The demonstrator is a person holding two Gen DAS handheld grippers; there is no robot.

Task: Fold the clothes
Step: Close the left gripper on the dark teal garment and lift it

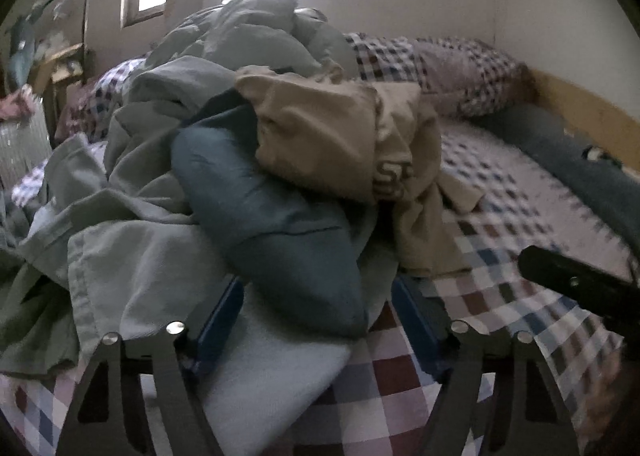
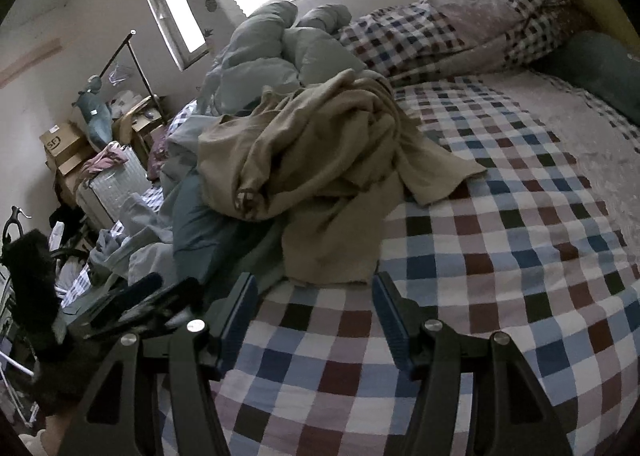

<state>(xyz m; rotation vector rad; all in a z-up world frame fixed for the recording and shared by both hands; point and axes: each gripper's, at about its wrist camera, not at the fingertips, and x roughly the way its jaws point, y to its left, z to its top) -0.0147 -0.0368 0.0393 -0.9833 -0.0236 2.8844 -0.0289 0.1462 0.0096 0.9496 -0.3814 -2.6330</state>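
Observation:
A heap of clothes lies on the checked bed. A tan garment [image 1: 340,136] with a dark print sits on top of it, also seen in the right wrist view [image 2: 320,176]. Under it lie a dark teal garment [image 1: 272,224] and pale green garments [image 1: 132,240]. My left gripper [image 1: 316,316] is open, its jaws around the lower edge of the teal and pale cloth, not closed on it. My right gripper [image 2: 314,308] is open and empty just above the bedspread, right in front of the tan garment's hem. The right gripper also shows as a dark bar in the left wrist view [image 1: 576,284].
The checked bedspread [image 2: 500,256] stretches to the right. A crumpled pale duvet [image 2: 272,44] and checked pillows [image 2: 440,24] lie at the back, a dark bolster [image 2: 600,68] by the wooden bed frame. A white laundry basket [image 2: 112,184], boxes and clutter stand left of the bed.

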